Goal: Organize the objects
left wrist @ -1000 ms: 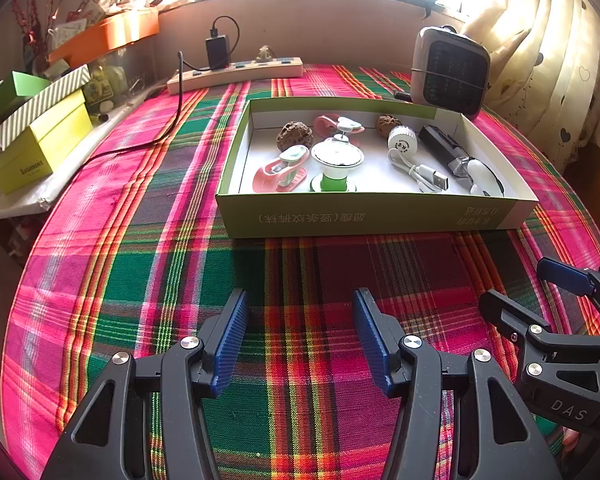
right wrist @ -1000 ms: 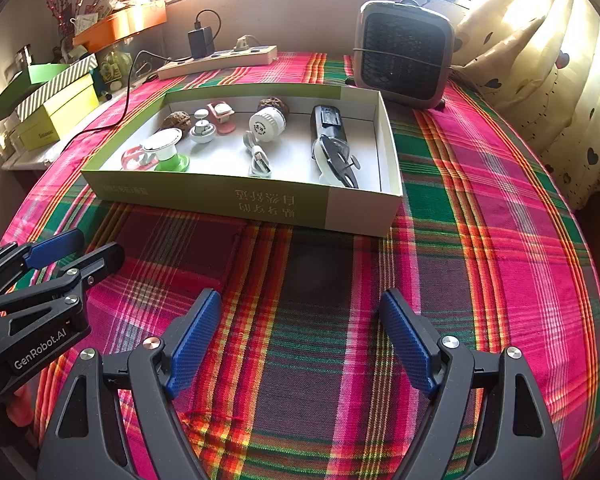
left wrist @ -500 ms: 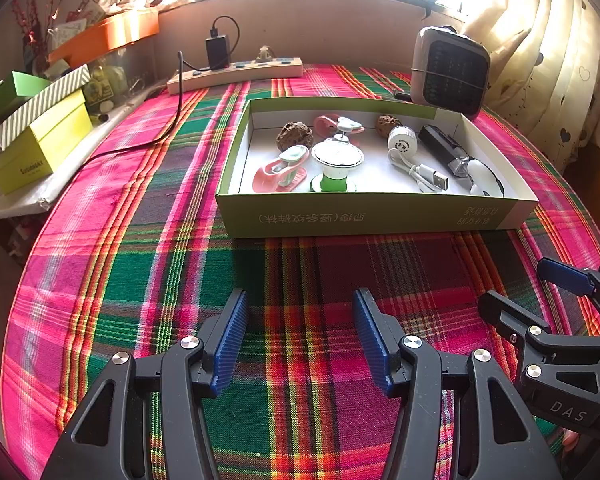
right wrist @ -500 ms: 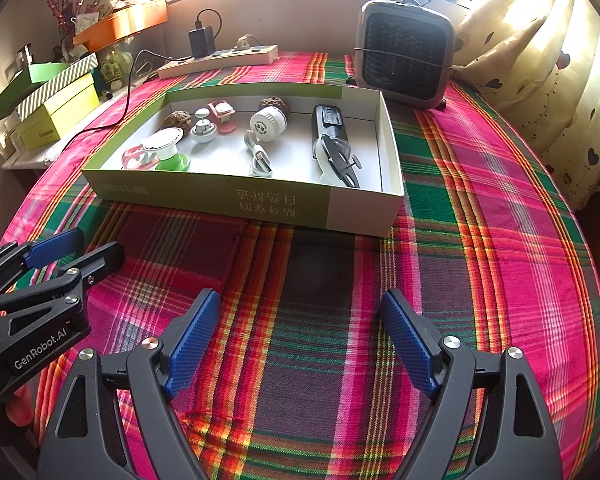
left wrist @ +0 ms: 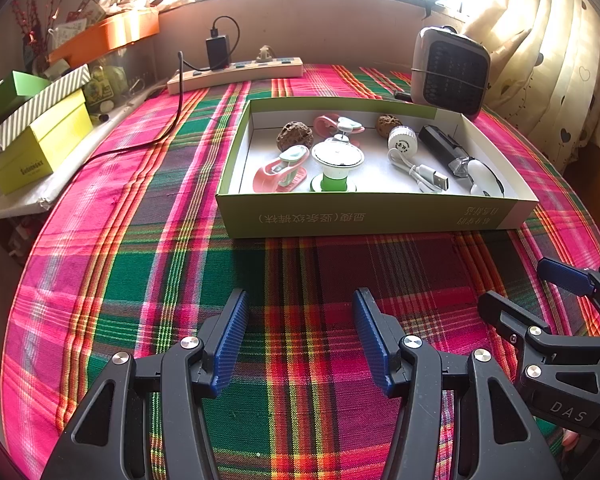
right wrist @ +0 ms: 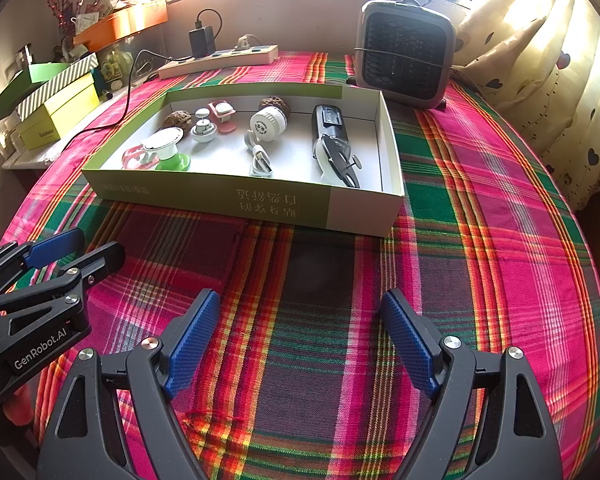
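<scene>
Nothing has moved: box (left wrist: 364, 216) lies beyond both empty, parted tongs (left wrist: 300, 332).

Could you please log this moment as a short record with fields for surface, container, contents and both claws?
surface: round table under pink and green plaid cloth
container: shallow green cardboard box, open-topped
contents: two brown walnuts, white round charger with cable, black shaver, pink clips, white and green stand
left claw: open, empty, above cloth
right claw: open, empty, above cloth
</scene>
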`<control>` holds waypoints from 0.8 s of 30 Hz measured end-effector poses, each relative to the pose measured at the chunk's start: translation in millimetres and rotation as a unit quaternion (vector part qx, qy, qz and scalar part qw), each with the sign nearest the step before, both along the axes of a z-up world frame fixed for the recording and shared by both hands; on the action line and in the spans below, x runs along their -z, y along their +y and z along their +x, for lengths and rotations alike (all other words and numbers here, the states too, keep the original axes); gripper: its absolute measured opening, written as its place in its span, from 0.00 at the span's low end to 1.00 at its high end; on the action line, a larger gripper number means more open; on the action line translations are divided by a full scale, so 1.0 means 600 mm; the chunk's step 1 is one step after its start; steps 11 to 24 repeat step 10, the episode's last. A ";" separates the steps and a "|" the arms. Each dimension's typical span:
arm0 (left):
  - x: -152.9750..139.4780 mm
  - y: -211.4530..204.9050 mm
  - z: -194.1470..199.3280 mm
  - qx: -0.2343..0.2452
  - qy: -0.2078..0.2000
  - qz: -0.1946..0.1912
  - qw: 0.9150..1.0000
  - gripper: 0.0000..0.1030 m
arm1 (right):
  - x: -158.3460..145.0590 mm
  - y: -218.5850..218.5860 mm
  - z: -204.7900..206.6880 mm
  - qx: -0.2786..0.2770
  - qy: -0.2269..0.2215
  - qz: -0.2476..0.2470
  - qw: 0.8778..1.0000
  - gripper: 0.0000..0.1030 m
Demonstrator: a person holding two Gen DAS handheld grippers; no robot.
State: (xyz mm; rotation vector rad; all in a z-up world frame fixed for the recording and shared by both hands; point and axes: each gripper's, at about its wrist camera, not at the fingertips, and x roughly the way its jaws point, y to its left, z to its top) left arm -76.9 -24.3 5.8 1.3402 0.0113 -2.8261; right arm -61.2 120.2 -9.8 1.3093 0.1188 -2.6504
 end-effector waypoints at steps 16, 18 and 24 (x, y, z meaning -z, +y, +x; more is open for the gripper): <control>0.000 -0.001 0.000 0.000 0.000 0.000 1.000 0.52 | 0.000 0.000 0.000 0.000 0.000 0.000 1.000 0.80; 0.000 -0.001 0.000 0.000 0.000 0.000 1.000 0.52 | 0.000 0.000 0.000 0.000 0.000 0.000 1.000 0.80; 0.000 -0.001 0.000 0.000 0.000 0.000 1.000 0.52 | 0.000 0.000 0.000 0.000 0.000 0.000 1.000 0.80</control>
